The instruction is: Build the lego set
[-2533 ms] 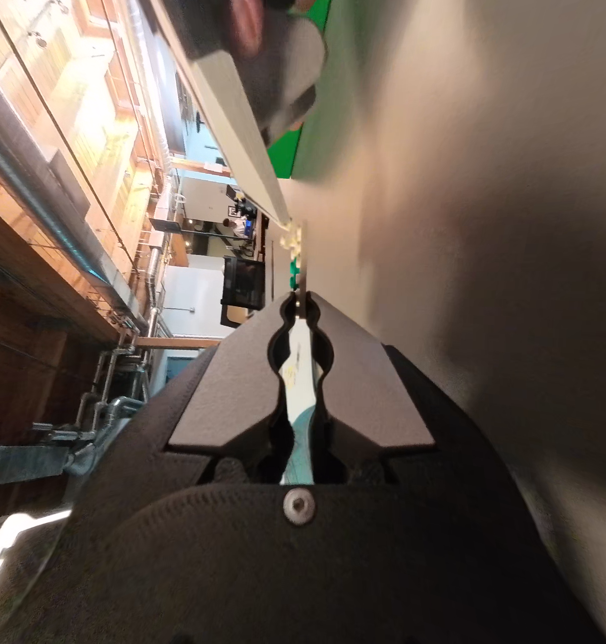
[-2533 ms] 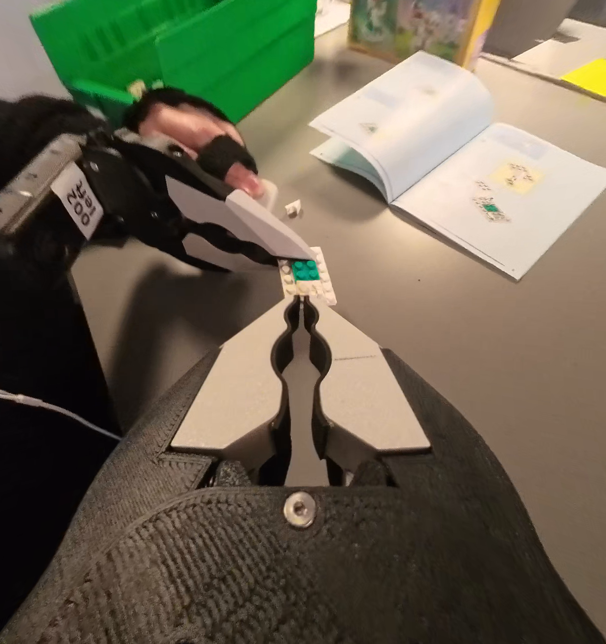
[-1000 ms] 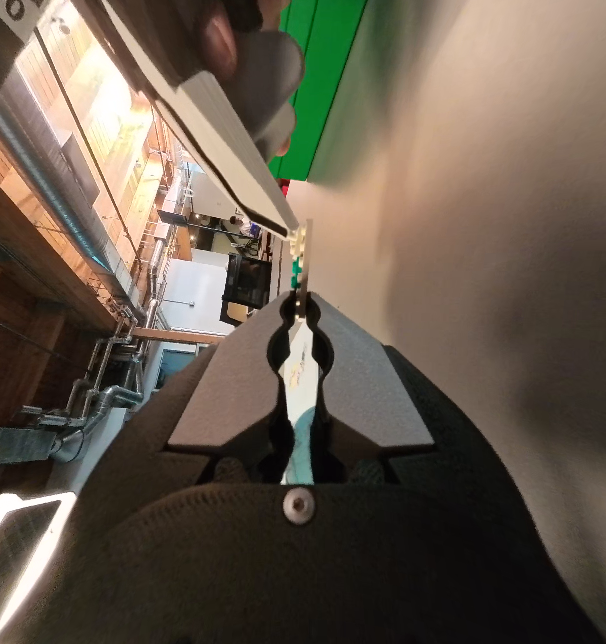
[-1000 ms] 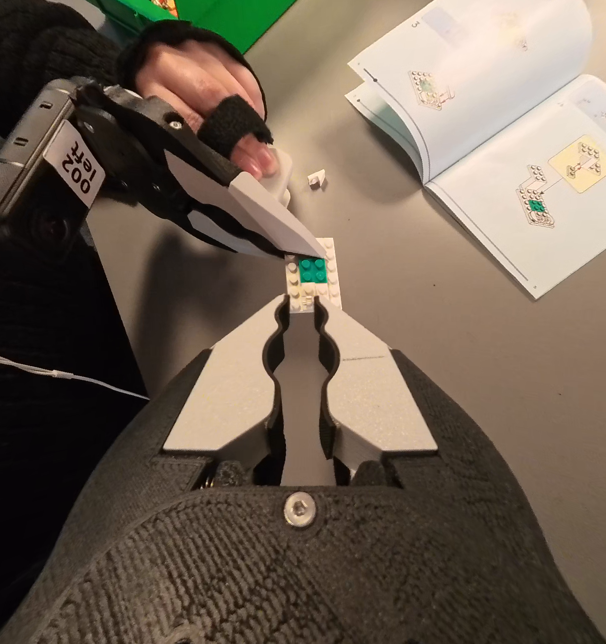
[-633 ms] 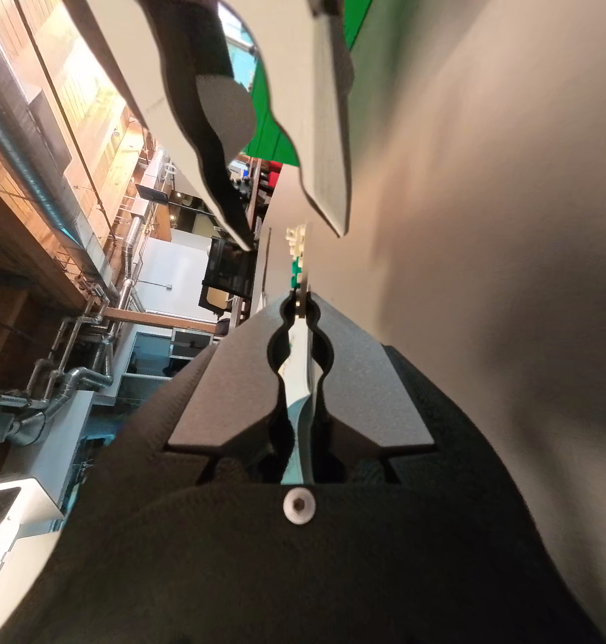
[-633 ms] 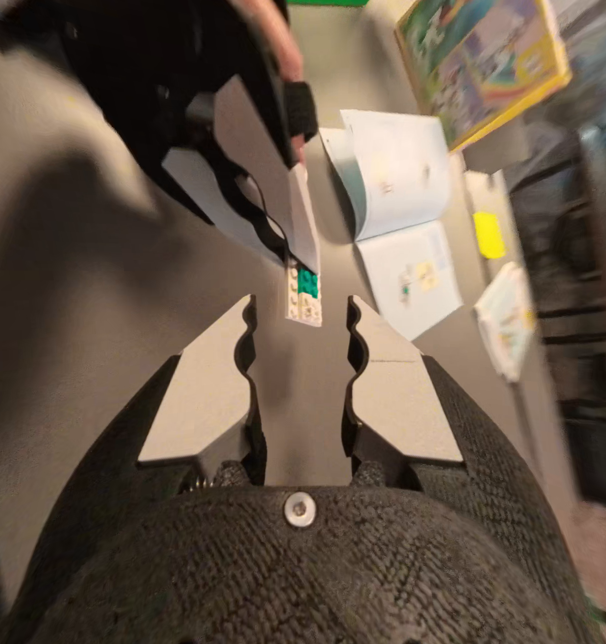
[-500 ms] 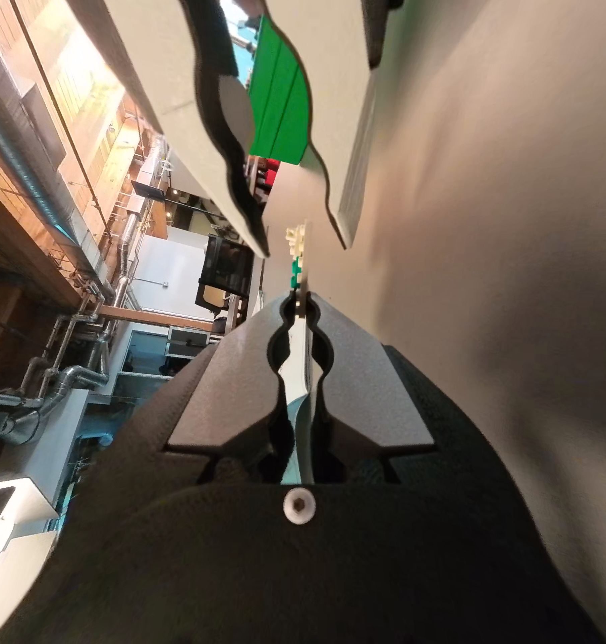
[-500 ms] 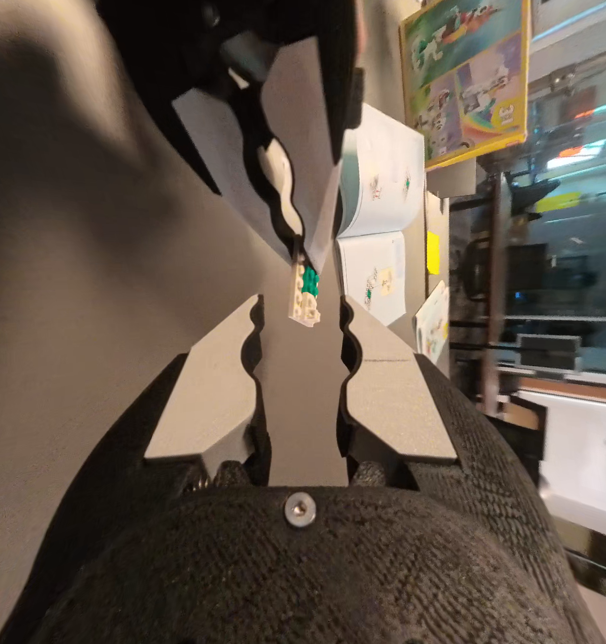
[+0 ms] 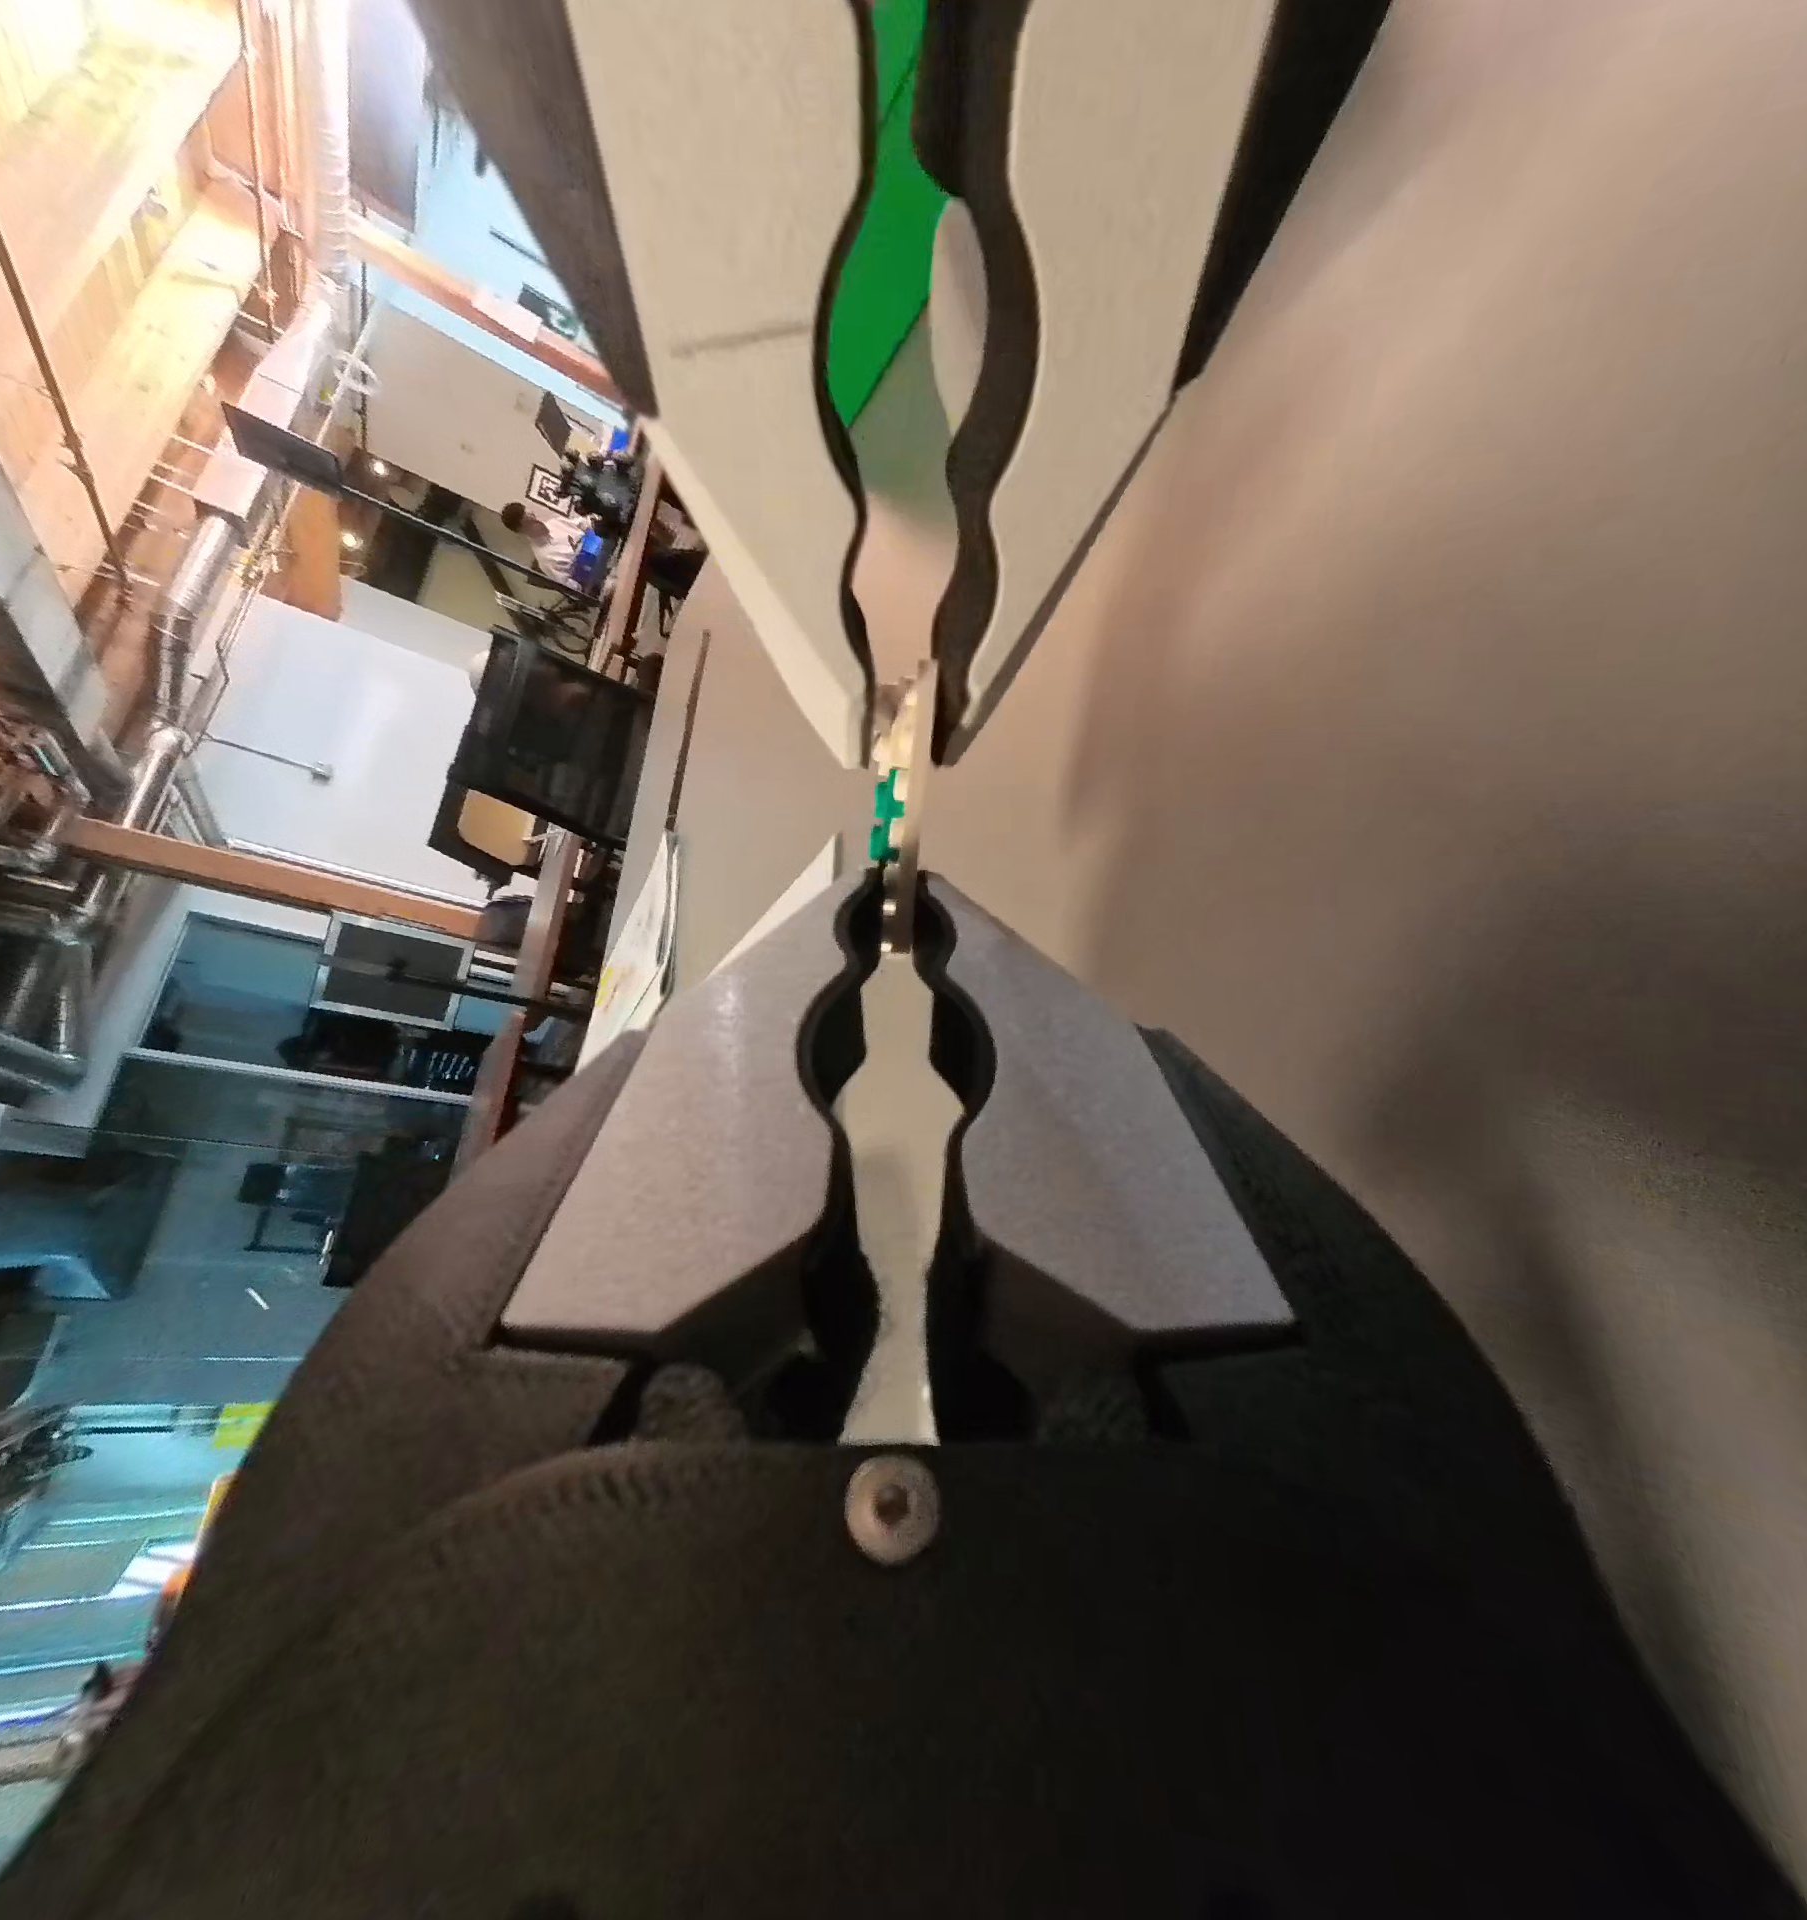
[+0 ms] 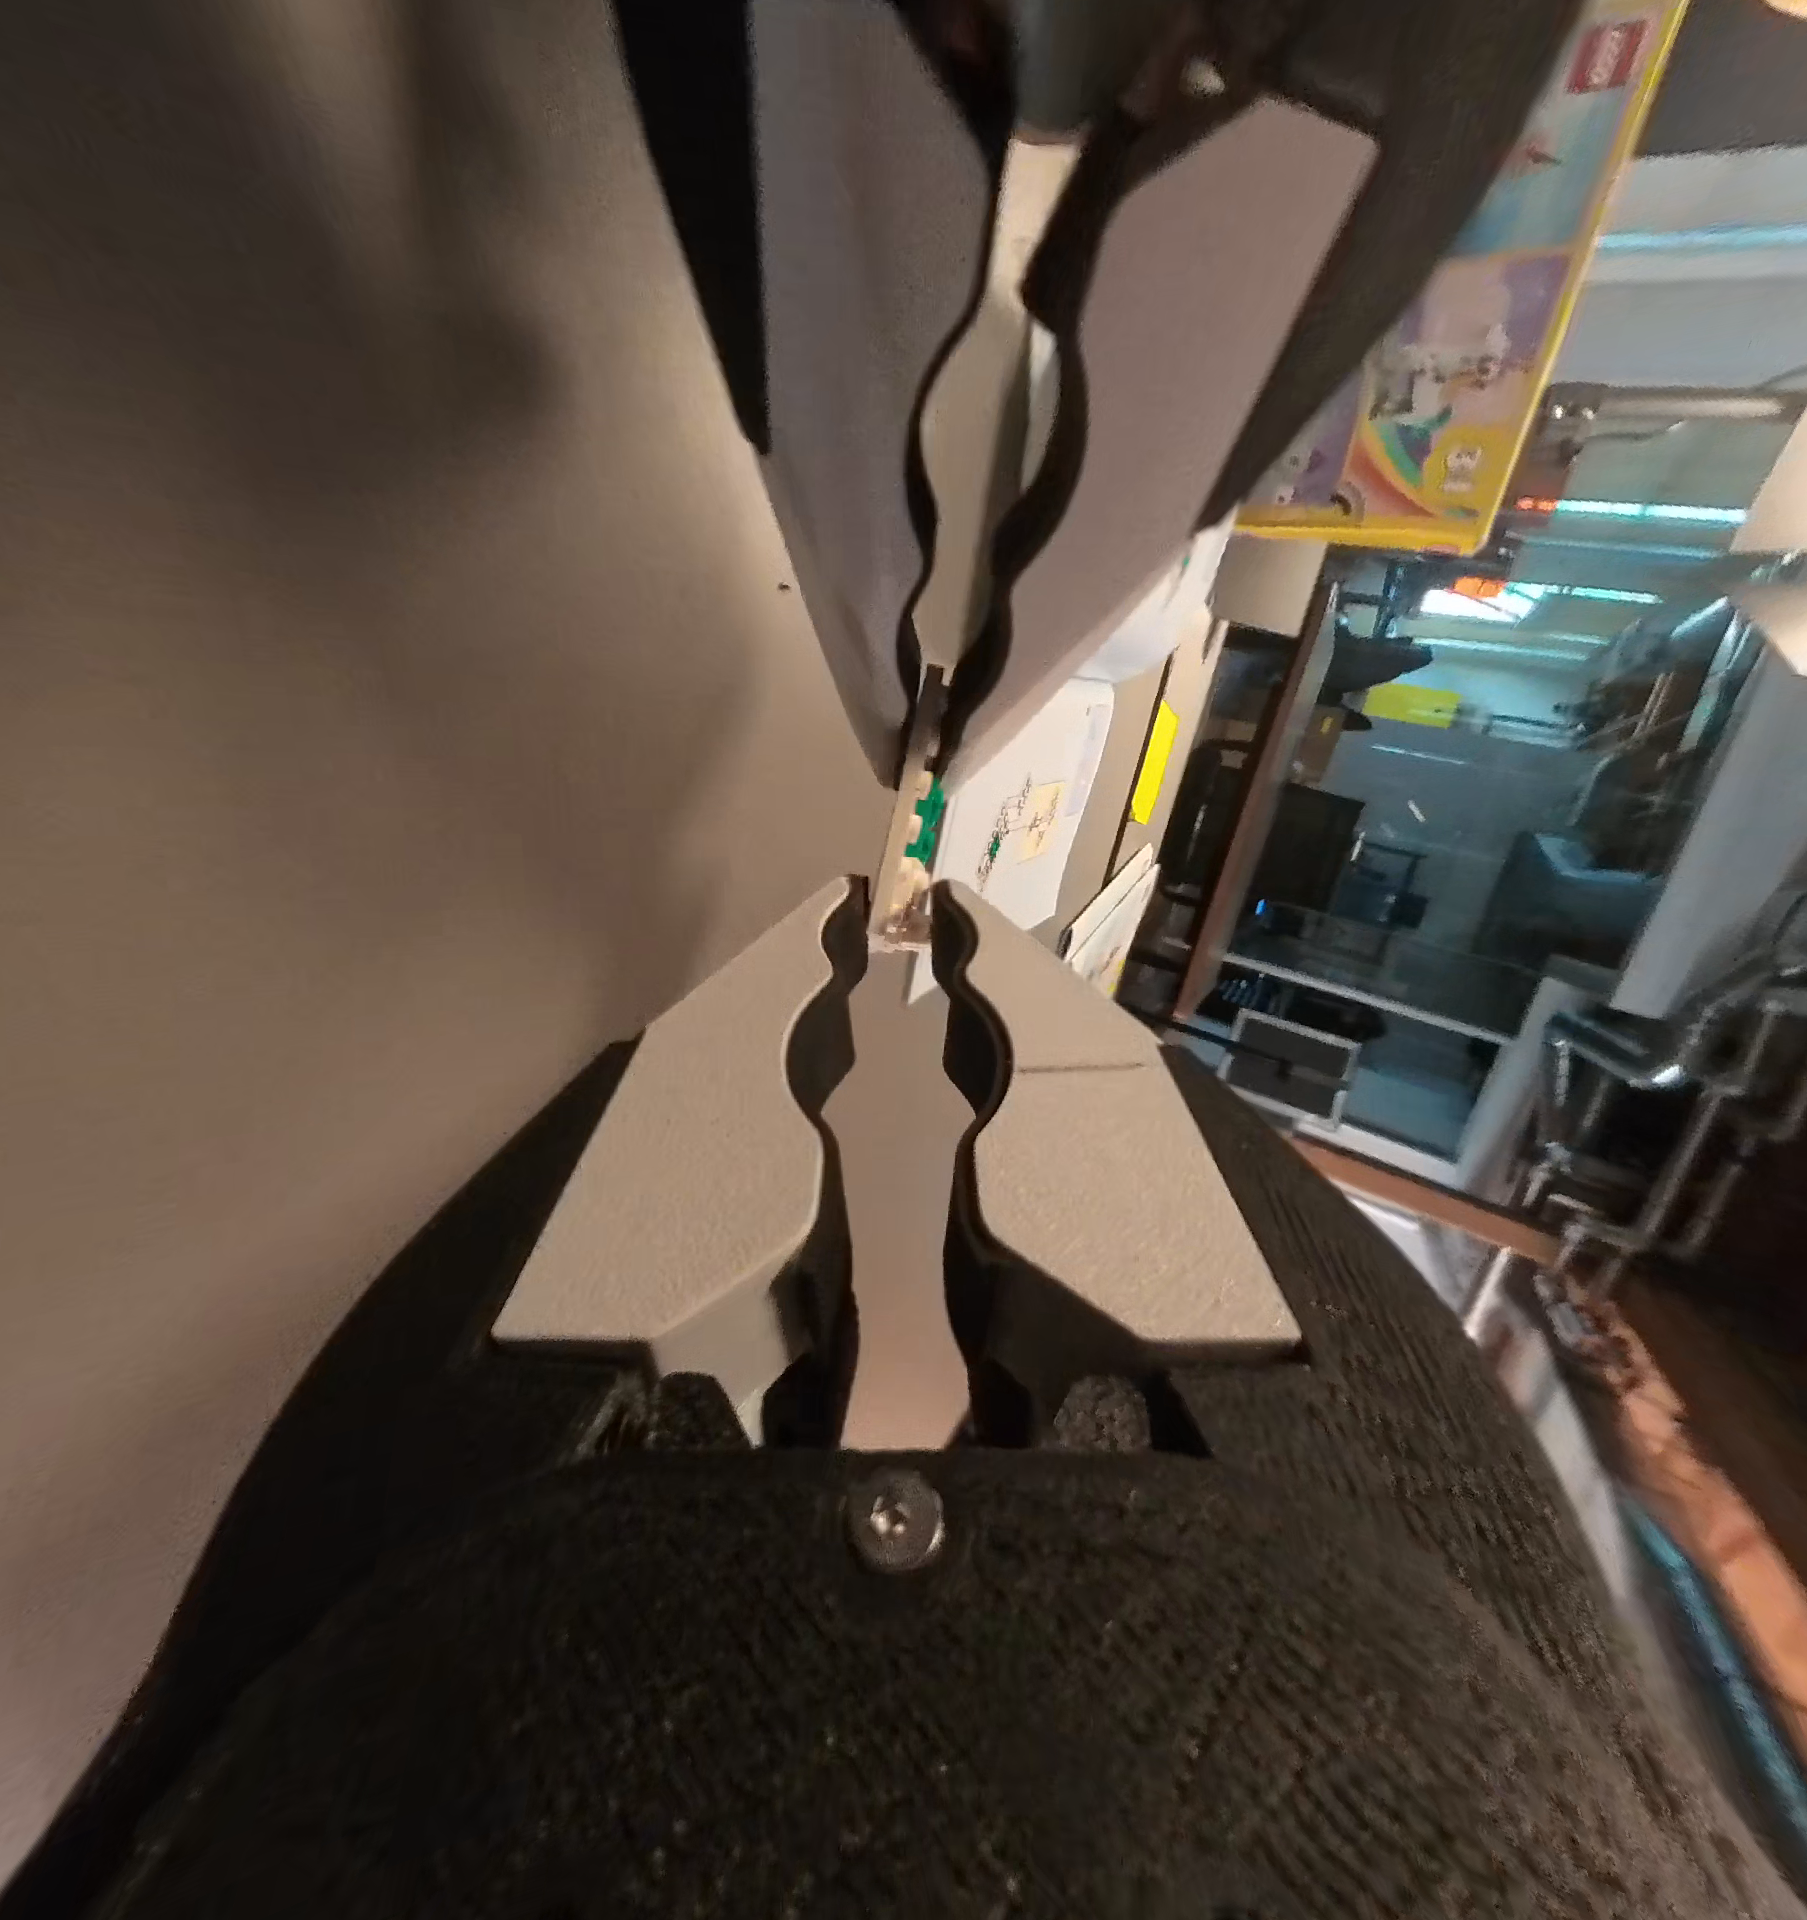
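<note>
A small white lego plate (image 9: 909, 800) with a green brick (image 9: 886, 821) on it is held edge-on in the air between both grippers. My left gripper (image 9: 899, 894) is shut on its near end. My right gripper (image 9: 901, 727) comes from the opposite side, and its fingertips clamp the far end. In the right wrist view, the right gripper (image 10: 897, 899) closes on the plate (image 10: 901, 842) with the green brick (image 10: 928, 810), and the left gripper (image 10: 925, 727) holds the other end. The two grippers point at each other, tip to tip.
The grey table (image 10: 359, 623) fills one side of each tilted view. An open instruction booklet (image 10: 1024, 831), a yellow note (image 10: 1159, 758) and the colourful lego box (image 10: 1450, 364) lie behind the plate. A green bin (image 9: 899, 260) shows behind the right gripper's fingers. My two grippers' fingertips are within a few centimetres of each other.
My right gripper opened, rolled onto its side, moved in over the plate's free end and closed on it. The left gripper kept its hold on the plate.
</note>
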The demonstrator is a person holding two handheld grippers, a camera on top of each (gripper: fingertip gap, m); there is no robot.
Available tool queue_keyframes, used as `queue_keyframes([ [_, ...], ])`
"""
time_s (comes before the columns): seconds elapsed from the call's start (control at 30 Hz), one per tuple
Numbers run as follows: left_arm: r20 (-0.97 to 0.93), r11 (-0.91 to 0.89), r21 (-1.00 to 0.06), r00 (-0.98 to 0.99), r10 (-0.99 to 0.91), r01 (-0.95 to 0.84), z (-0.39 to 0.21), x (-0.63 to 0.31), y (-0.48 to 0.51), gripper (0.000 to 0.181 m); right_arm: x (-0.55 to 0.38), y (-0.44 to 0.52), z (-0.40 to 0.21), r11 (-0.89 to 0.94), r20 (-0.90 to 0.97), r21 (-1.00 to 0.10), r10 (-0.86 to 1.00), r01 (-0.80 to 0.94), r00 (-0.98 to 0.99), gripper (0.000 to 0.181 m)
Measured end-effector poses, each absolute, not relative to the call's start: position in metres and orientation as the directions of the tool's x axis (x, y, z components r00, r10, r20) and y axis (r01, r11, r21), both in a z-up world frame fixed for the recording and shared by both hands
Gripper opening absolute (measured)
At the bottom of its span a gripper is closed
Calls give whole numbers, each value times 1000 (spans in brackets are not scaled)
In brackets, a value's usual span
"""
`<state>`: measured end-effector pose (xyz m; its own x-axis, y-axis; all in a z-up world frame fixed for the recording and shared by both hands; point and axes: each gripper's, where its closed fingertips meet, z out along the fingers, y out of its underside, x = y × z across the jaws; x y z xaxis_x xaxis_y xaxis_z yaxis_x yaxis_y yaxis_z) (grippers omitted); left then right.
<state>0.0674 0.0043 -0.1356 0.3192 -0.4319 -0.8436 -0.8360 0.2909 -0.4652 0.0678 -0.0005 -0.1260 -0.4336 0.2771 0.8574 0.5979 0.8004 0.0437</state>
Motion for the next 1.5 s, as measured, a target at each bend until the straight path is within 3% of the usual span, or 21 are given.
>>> queue_keyframes([
  [0.1, -849, 289, -444, 296, -437, -848, -140, 68, 4, 4, 69, -1, -131, 824, 836, 116, 221, 555, -503, 10],
  [0.2, -854, 280, -429, 285, -436, -859, -143, 66, 6, 4, 67, 1, -134, 833, 824, 104, 234, 544, -516, 10],
  [0.33, -874, 260, -382, 255, -414, -887, -148, 60, 13, 4, 64, 5, -144, 821, 801, -60, 378, 567, -463, 14],
  [0.4, -886, 257, -367, 252, -389, -894, -145, 56, 15, 4, 62, 4, -142, 801, 762, -247, 509, 546, -401, 52],
  [0.5, -873, 229, -389, 278, -400, -892, -146, 52, 18, 4, 58, 19, -117, 594, 565, -663, 796, 455, -216, 80],
  [0.57, -875, 220, -386, 279, -396, -896, -147, 49, 20, 4, 55, 46, -79, 419, 426, -864, 904, 280, -36, 83],
  [0.63, -867, 211, -392, 283, -410, -895, -150, 49, 20, 4, 55, 81, -45, 269, 275, -961, 950, 62, 146, 81],
  [0.73, -845, 183, -411, 298, -443, -893, -156, 49, 20, 4, 45, 129, -50, 194, 187, -981, 940, 5, 284, 82],
  [0.83, -836, 141, -396, 292, -465, -908, -164, 45, 21, 4, 34, 163, -58, 336, 313, -942, 843, 28, 436, 80],
  [0.97, -828, 87, -380, 297, -476, -921, -171, 37, 24, 4, 28, 188, -51, 417, 331, -909, 739, -13, 586, 74],
  [1.07, -813, 47, -389, 319, -487, -920, -173, 35, 26, 4, 26, 188, -47, 466, 371, -885, 708, -3, 601, 69],
  [1.3, -842, 30, -304, 254, -476, -952, -177, 32, 26, 4, 27, 181, -46, 474, 373, -880, 727, -28, 577, 66],
  [1.5, -777, 19, -400, 328, -537, -916, -173, 37, 18, 18, 26, 176, -47, 465, 366, -884, 751, -47, 550, 64],
])
